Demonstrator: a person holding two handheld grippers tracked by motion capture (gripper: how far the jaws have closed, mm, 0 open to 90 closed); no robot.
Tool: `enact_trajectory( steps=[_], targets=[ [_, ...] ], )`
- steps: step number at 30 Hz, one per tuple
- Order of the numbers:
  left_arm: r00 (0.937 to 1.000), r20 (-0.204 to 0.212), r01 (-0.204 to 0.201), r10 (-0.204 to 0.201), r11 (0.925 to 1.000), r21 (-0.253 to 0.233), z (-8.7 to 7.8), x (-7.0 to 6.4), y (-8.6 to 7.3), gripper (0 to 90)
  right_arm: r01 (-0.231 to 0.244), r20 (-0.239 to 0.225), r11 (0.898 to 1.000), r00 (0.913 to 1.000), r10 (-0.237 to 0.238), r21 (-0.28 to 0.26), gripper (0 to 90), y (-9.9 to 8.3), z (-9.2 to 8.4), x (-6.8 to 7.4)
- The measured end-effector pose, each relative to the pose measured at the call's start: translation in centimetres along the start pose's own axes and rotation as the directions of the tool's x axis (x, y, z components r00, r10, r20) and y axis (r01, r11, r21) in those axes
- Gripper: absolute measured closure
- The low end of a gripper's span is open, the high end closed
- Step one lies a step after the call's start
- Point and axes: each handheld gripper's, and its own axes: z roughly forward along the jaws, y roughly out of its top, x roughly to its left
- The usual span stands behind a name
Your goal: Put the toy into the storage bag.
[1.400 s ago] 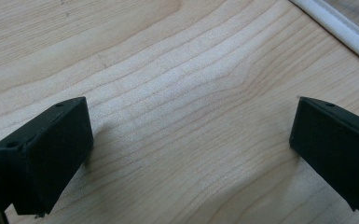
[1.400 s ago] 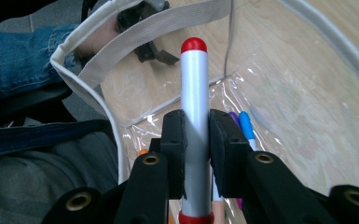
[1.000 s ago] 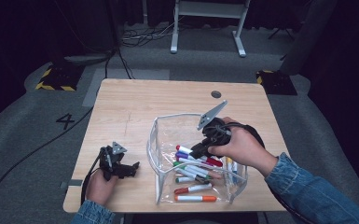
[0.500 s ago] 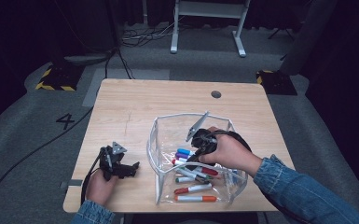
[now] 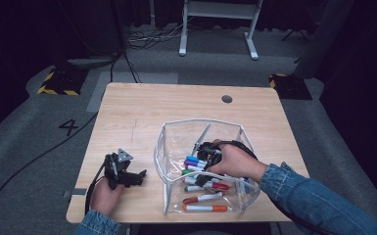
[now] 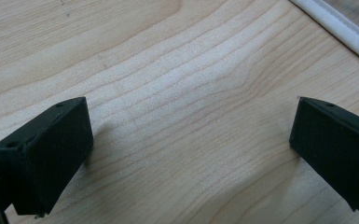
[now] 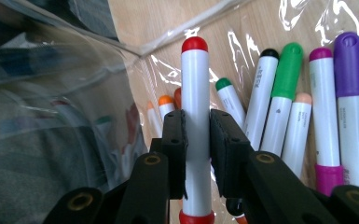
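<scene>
One white marker with a red cap (image 7: 195,126) stands clamped between the right gripper's (image 7: 196,154) pads inside the clear pouch (image 5: 176,147); the left gripper (image 6: 186,144) rests wide open, empty, on the table (image 5: 142,112).

high view: overhead, far | gripper views: close, facing table (image 5: 142,112)
</scene>
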Motion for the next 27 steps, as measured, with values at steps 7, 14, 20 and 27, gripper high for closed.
enact_trajectory(
  steps=[7, 14, 20, 27],
  targets=[
    [1.0, 0.0, 0.0, 0.0, 1.0, -0.001, 0.0, 0.0, 0.0, 0.0, -0.002, 0.001, 0.999, 1.0, 0.002, 0.053, 76.7, -0.2, 1.0, -0.5],
    [1.0, 0.0, 0.0, 0.0, 1.0, 0.0, 0.0, 0.0, 0.0, 0.0, 0.05, 0.041, 0.997, 0.9978, -0.052, 0.067, 61.5, -0.5, 1.7, -0.7],
    [1.0, 0.0, 0.001, -0.001, 1.0, 0.0, 0.0, 0.0, 0.0, 0.0, 0.116, 0.15, 0.981, 0.9844, -0.093, -0.157, 48.6, 0.1, -1.3, -0.5],
    [1.0, 0.0, 0.0, 0.0, 1.0, 0.0, 0.0, 0.0, 0.0, 0.0, 0.128, 0.212, 0.936, 0.9755, -0.059, -0.329, 47.5, -0.4, -5.5, 0.7]
  ],
)
